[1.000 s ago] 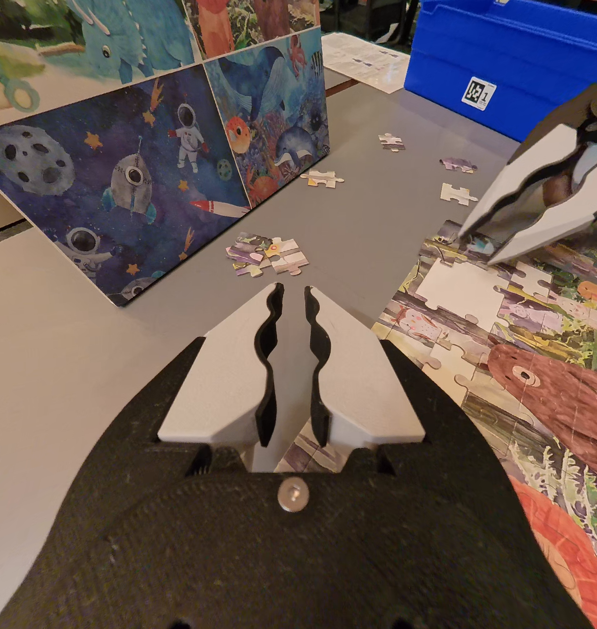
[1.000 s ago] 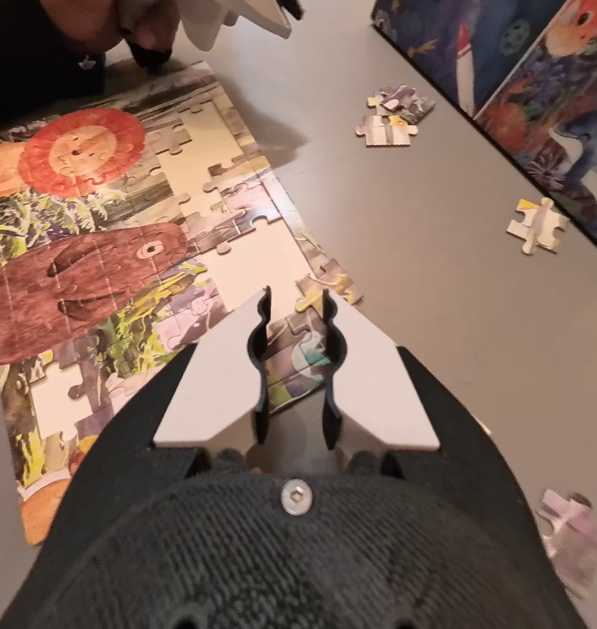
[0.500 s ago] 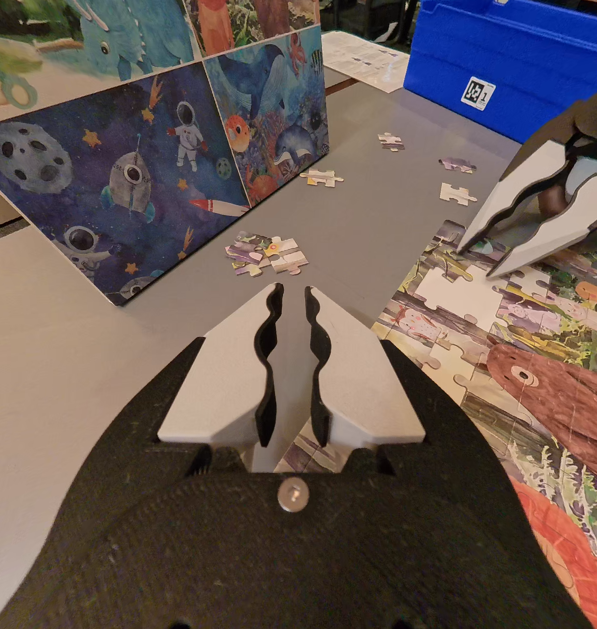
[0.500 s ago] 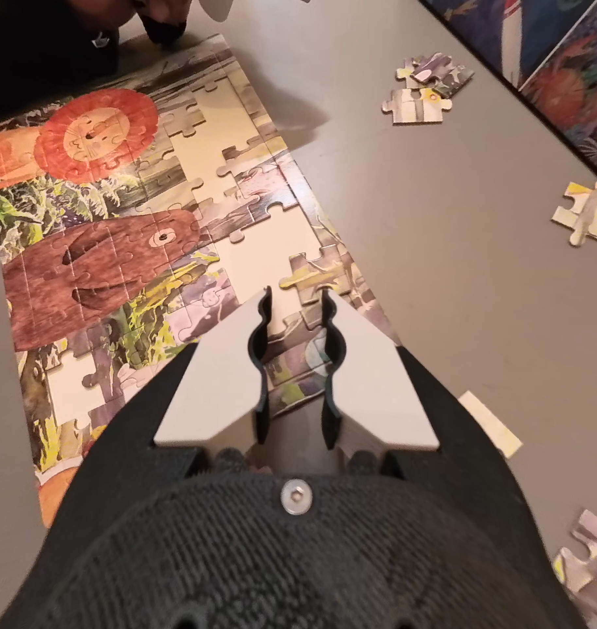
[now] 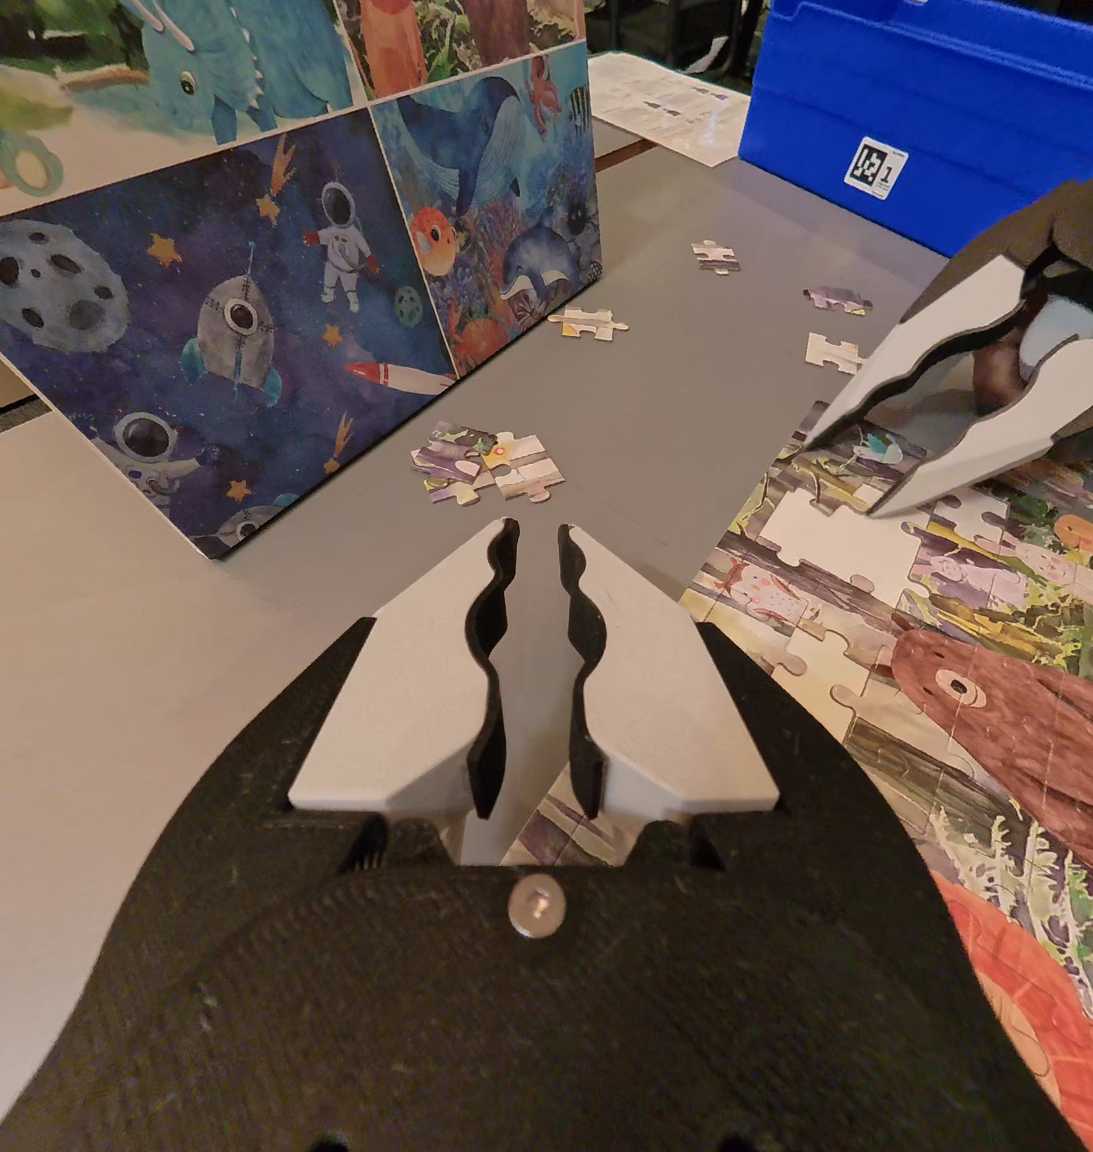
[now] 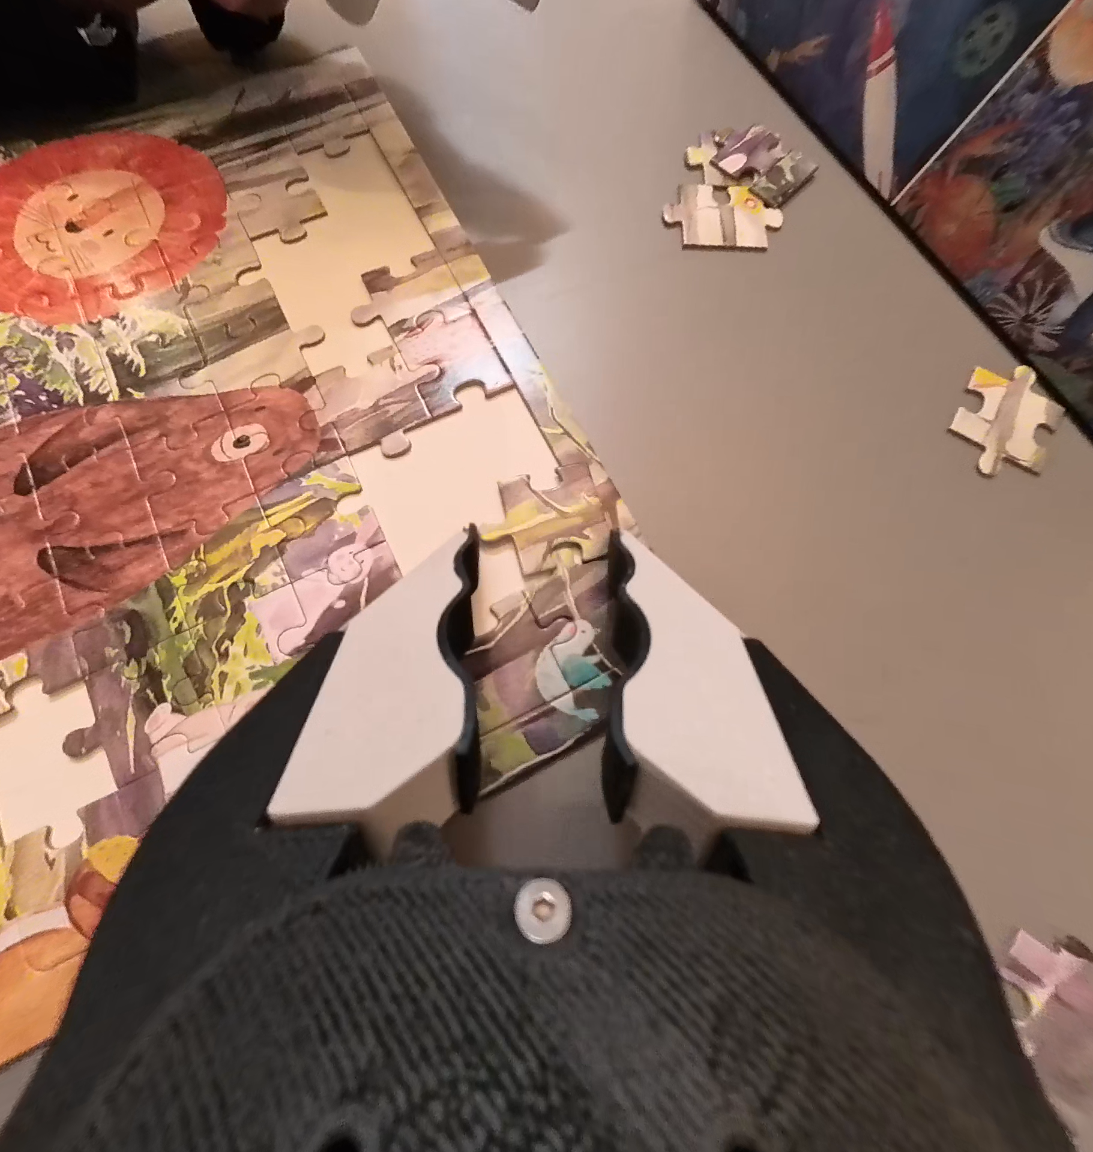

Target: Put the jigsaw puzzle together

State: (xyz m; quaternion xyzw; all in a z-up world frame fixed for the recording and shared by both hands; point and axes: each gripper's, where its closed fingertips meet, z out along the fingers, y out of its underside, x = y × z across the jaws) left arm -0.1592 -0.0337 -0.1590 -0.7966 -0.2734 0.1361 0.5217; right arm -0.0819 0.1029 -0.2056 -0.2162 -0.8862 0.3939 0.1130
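Observation:
The partly assembled animal puzzle (image 5: 999, 717) lies flat on the grey table and also shows in the right wrist view (image 6: 126, 467). It has bare white gaps (image 6: 444, 461). My right gripper (image 6: 542, 533) is open and empty, with its tips low over the puzzle's edge beside a yellow-green piece (image 6: 550, 517) next to a gap. It also shows in the left wrist view (image 5: 843, 480). My left gripper (image 5: 536, 528) is slightly open and empty, over the table at the puzzle's near left corner. A cluster of loose pieces (image 5: 487, 464) lies ahead of it.
The illustrated puzzle box (image 5: 219, 280) stands to the left. Single loose pieces (image 5: 587, 324) (image 5: 833, 354) (image 5: 715, 255) lie beyond the puzzle. A blue bin (image 5: 936, 93) and a paper sheet (image 5: 662, 106) are at the back. A hand (image 6: 238, 25) shows by the puzzle's far end. Some 15 cm of space lies between my two pairs of fingers. From my right tips it is roughly 10 cm to the partly assembled animal puzzle (image 5: 999, 717); from my left, 20 cm. Look for it in the right wrist view (image 6: 193, 452) too.
My right gripper's jaws have opened wider and it has shifted a little along the puzzle's edge. My left gripper has not moved.

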